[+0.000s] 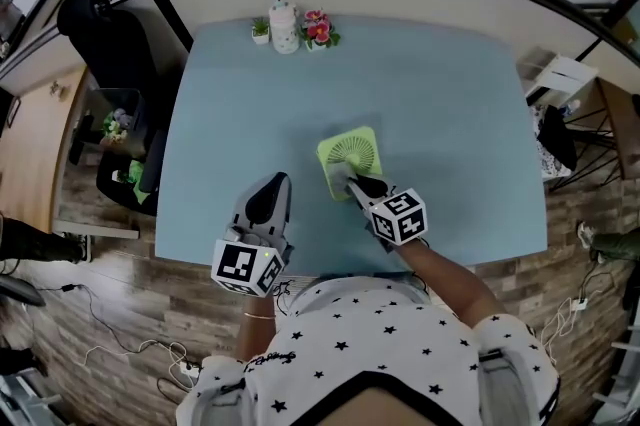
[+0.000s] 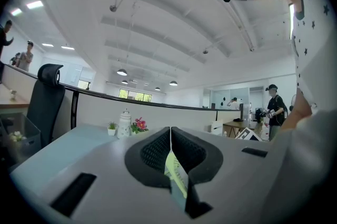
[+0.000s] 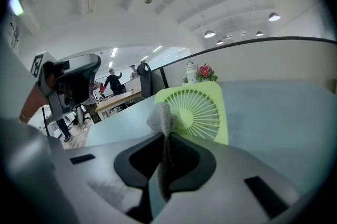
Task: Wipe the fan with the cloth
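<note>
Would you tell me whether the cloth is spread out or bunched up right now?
Bunched up: the grey cloth is pinched into a wad between the shut right tongs, its crumpled end against the green fan.

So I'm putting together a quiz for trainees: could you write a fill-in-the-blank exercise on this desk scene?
1. The right hand-held gripper is shut on a grey ___.
2. The fan on the table is coloured ___.
3. At the table's far edge, just right of the white jar, stand pink ___.

Missing words: cloth; green; flowers.
</note>
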